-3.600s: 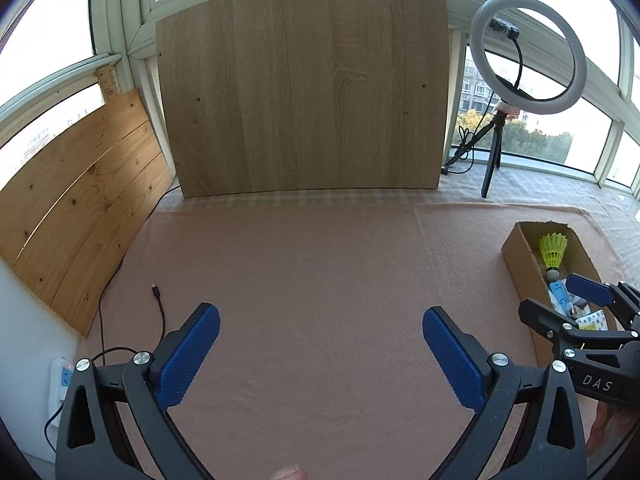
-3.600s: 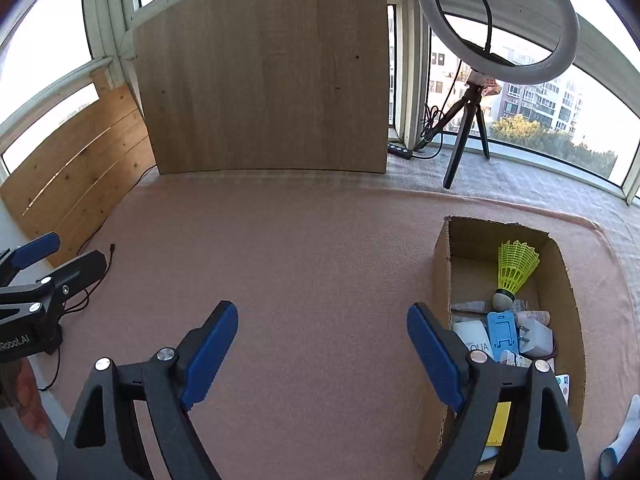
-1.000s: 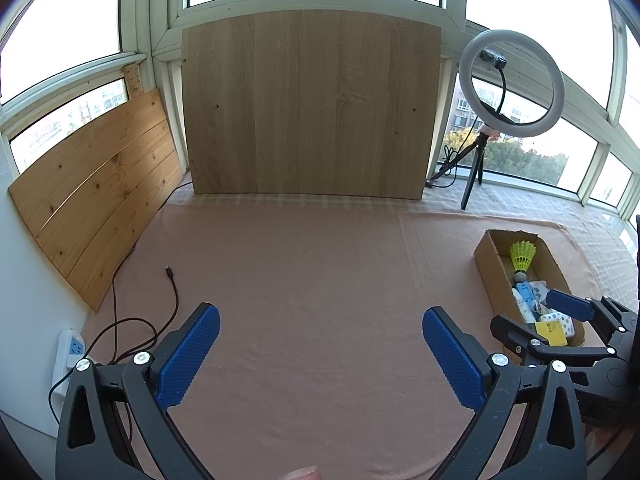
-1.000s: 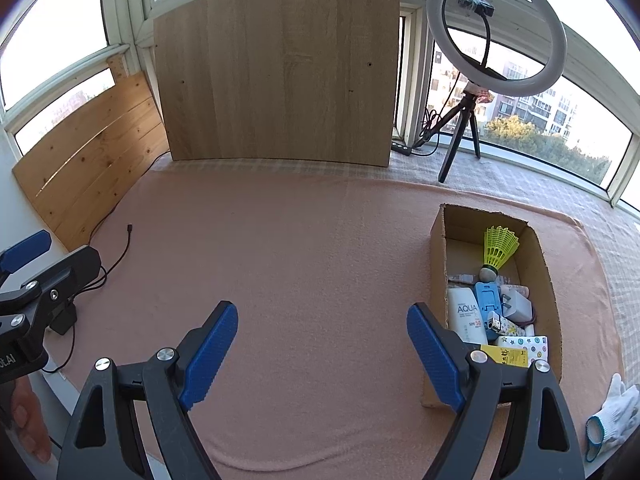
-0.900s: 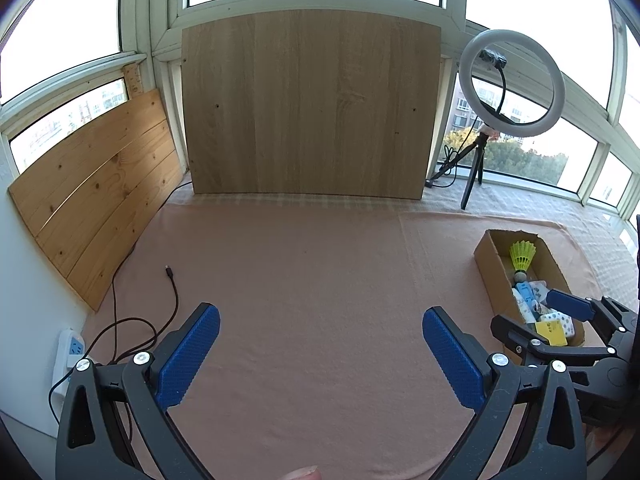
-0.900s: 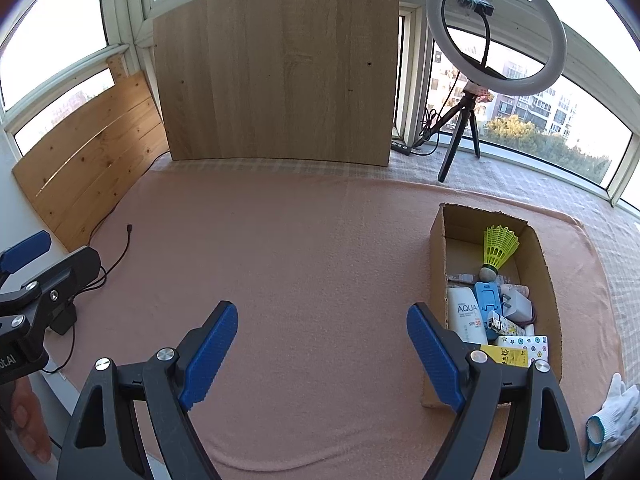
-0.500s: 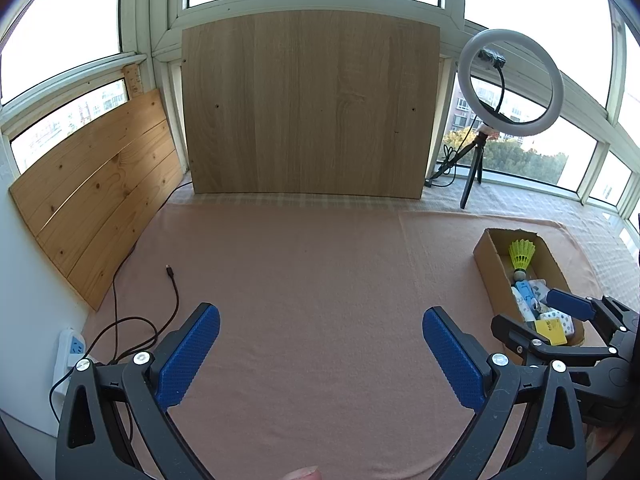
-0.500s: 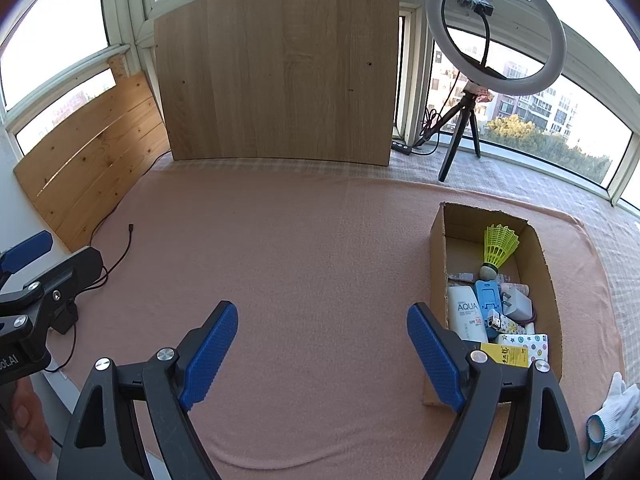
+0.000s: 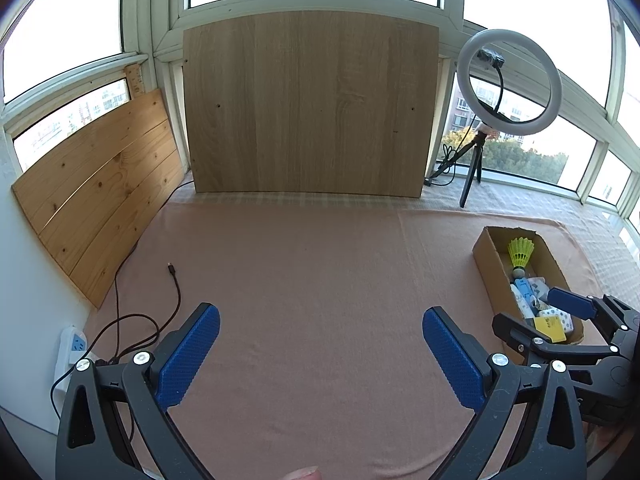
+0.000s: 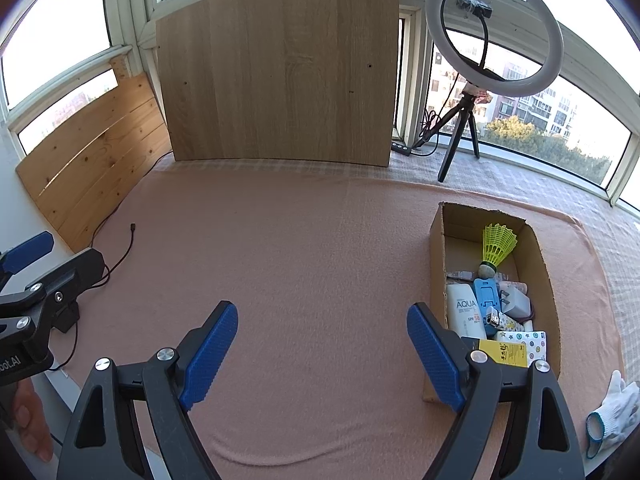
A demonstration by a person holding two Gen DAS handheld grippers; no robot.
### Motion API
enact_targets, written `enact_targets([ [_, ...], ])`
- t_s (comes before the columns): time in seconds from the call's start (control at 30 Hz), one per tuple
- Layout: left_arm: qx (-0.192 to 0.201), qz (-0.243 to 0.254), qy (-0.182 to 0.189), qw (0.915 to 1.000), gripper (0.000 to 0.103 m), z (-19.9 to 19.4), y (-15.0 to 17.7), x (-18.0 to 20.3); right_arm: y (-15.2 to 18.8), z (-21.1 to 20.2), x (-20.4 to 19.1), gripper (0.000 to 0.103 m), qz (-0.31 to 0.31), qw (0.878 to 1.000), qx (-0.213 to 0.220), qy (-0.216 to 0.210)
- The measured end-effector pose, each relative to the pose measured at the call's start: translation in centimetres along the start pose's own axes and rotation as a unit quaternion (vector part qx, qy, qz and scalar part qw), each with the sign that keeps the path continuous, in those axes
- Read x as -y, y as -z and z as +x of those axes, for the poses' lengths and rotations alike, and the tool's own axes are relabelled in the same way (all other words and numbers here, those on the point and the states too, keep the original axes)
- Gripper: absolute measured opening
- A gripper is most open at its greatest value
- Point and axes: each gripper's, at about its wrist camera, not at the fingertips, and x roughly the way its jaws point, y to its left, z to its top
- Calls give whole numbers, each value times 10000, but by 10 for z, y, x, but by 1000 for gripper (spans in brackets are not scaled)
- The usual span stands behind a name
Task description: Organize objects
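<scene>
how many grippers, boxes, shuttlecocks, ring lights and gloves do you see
grippers: 2, left gripper, right gripper
cardboard box: 1
shuttlecock: 1
ring light: 1
glove: 1
total: 6

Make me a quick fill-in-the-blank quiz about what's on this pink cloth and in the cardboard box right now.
1. The shuttlecock in the cardboard box is coloured ____.
2. The white tube in the box reads ____.
3. The ring light stands on a black ____.
4. Both the left gripper and the right gripper hold ____.

Missing words: yellow; AQUA; tripod; nothing
</scene>
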Motion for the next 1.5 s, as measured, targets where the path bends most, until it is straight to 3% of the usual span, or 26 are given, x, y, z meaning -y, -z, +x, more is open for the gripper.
enact_targets([
  [1.5,-50,21,42,10000,103,-4,5,-1,6,-9,-2,84,-44,10000,-9,7],
])
